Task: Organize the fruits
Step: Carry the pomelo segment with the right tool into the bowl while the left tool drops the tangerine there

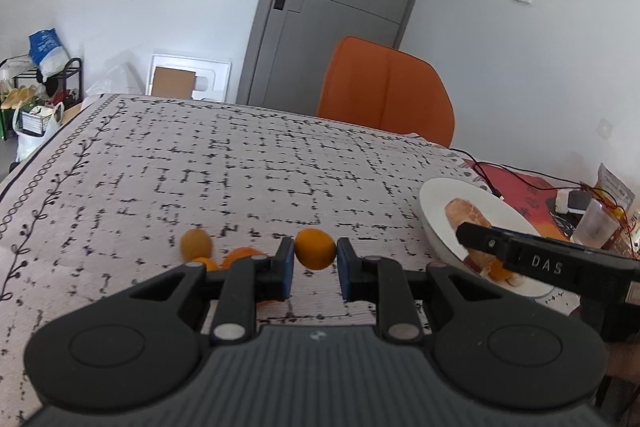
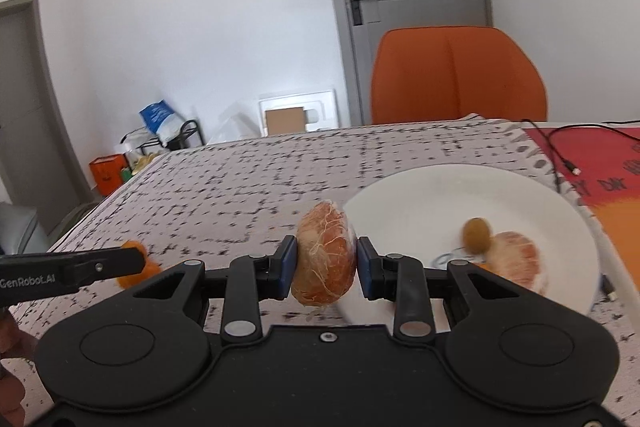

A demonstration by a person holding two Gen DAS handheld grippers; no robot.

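Over patterned tablecloth (image 1: 240,163), left claw (image 1: 315,263) clamped on kumquat (image 1: 315,249), right claw (image 2: 326,263) clamped on peeled citrus (image 2: 325,255), plate (image 2: 420,203) beside.

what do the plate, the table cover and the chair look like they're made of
Plate: probably glazed ceramic; plain white, smooth, softly glossy, with a raised rim. It could also be melamine.
Table cover: seemingly woven fabric; matte pale surface, a fine ribbed weave and a printed black broken-line pattern.
Chair: orange upholstery, perhaps faux leather; smooth with a slight sheen and a centre seam.
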